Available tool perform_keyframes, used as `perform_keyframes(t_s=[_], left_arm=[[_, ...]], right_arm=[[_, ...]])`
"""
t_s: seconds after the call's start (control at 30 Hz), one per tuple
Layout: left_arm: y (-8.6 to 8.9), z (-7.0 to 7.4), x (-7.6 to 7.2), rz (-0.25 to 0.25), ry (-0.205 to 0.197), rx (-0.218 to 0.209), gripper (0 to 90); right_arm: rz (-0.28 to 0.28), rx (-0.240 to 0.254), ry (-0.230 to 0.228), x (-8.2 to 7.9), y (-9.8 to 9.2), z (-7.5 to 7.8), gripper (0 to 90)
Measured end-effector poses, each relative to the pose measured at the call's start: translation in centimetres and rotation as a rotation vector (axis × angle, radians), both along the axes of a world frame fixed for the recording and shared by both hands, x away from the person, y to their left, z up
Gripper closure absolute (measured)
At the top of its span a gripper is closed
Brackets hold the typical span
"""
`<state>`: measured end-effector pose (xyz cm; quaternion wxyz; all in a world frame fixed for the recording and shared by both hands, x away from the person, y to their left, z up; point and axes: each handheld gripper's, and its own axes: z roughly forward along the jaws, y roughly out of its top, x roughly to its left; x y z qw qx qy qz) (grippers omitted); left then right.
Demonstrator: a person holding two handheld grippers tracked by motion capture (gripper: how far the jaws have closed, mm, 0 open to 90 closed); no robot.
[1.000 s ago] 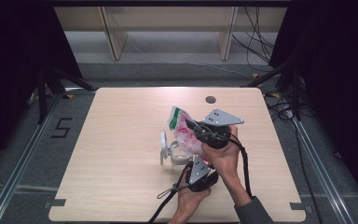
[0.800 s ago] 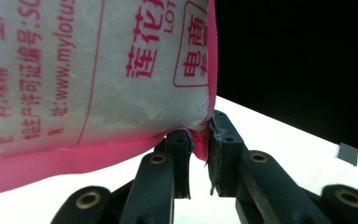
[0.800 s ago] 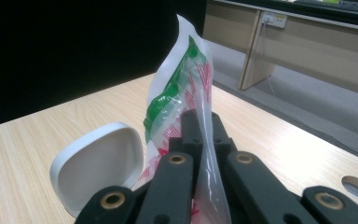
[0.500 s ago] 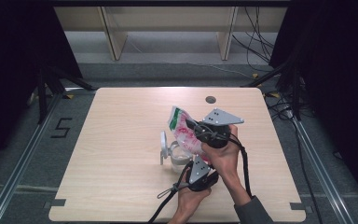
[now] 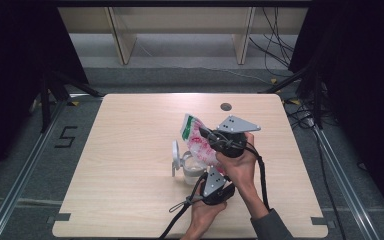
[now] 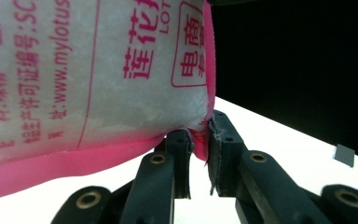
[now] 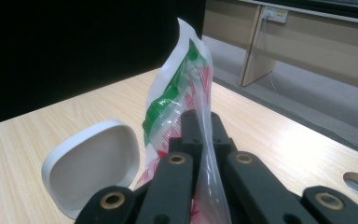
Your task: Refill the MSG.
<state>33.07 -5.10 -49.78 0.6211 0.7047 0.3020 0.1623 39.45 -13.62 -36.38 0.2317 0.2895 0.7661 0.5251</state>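
A plastic bag point(image 5: 195, 140), white with pink print and a green top, hangs tilted above the table's middle. My right gripper point(image 5: 206, 134) is shut on its upper side; in the right gripper view the film point(image 7: 177, 93) rises between the closed jaws point(image 7: 204, 123). From below, my left gripper point(image 5: 214, 172) pinches the bag's lower corner, and in the left gripper view the pink seam point(image 6: 98, 70) is caught between its fingertips point(image 6: 198, 140). A white container point(image 5: 192, 170) stands under the bag, its open lid point(image 5: 175, 157) upright at its left. That lid point(image 7: 91, 168) is also in the right gripper view.
The wooden table point(image 5: 130, 130) has a round cable hole point(image 5: 225, 106) near its far edge. Black cables trail from both grippers toward the near edge. Dark stands and floor rails flank the table, and a wooden shelf stands behind it.
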Motion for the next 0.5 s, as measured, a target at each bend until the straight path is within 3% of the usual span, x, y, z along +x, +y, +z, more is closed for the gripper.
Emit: perform_keyframes(t_s=[0.1,0.17,0.37,0.5], left_arm=[[0.05,0.03,-0.08,-0.001,0.0,0.0,79.3],[0.04,0.02,-0.04,0.0,0.001,-0.001,79.3],[0.04,0.03,-0.01,-0.001,0.0,-0.005,79.3],[0.08,0.05,0.02,-0.002,0.0,-0.002,79.3]], right_arm=[[-0.004,0.014,0.021,-0.14,0.14,-0.02,90.0],[0.002,0.003,-0.006,0.07,0.17,-0.08,90.0],[-0.003,0.005,0.006,-0.03,0.27,-0.03,90.0],[-0.002,-0.002,-0.01,0.09,0.3,-0.05,90.0]])
